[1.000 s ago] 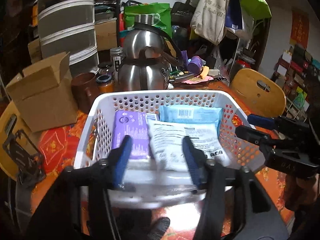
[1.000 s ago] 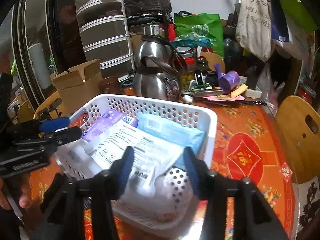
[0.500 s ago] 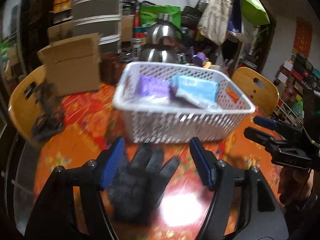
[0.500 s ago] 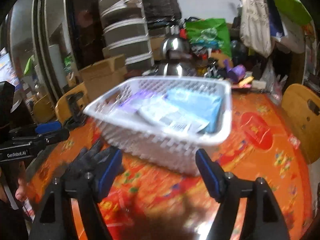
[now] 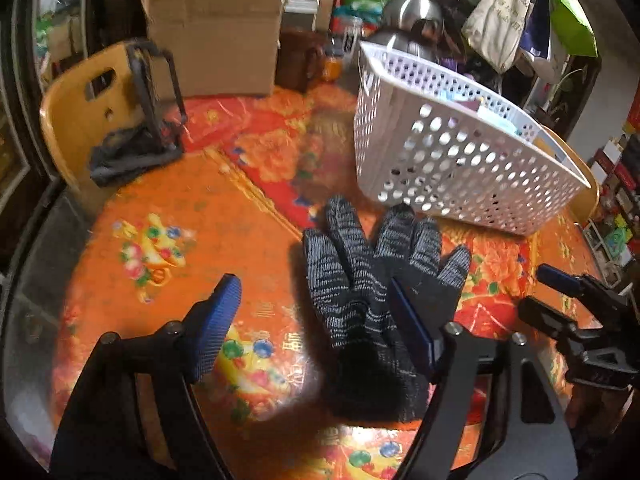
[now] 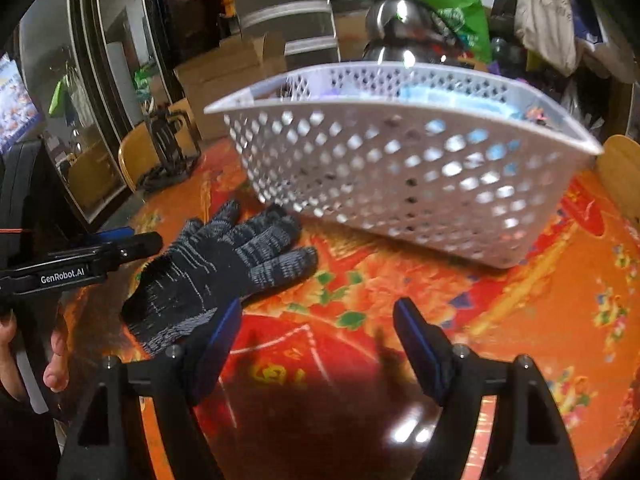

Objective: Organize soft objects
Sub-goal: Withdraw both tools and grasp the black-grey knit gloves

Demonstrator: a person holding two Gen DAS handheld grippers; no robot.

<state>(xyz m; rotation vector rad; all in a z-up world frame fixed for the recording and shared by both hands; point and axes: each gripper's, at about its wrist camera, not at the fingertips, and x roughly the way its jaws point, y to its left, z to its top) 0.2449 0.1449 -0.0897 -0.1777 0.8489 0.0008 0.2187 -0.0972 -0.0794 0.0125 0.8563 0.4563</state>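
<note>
Now your left gripper [image 5: 316, 320] hangs low over the bench [image 5: 200, 216], its fingers [image 5: 218, 320] spread wide and clamped on nothing; they have just been opening further. The dark knit glove [image 5: 360, 292] lies flat on the orange and red cloth in the lower middle of the left wrist view, cuff toward you and fingertips pointing up the frame at the basket. The glove's right part sits behind the right finger of that gripper, while the left finger stands clear of it over bare cloth (whether the right one touches the knit, you cannot tell from here).

Your right gripper [image 6: 316, 344] is also wide apart with only cloth between its fingers [image 6: 416, 344]. In the right wrist view the glove [image 6: 208, 276] is at lower left, its cuff just beside the gripper's left finger and outside the gap. The left gripper [image 6: 132, 242] shows at the left edge of that frame, its tips near the glove's wrist end, with a hand [image 6: 24, 360] below it.

The white perforated basket [image 5: 460, 152] sits at the upper right of the left view, close beyond the glove's fingertips, with blue and purple packets showing over its rim. A cardboard box [image 5: 216, 36] and a steel kettle [image 5: 412, 12] stand behind.
</note>
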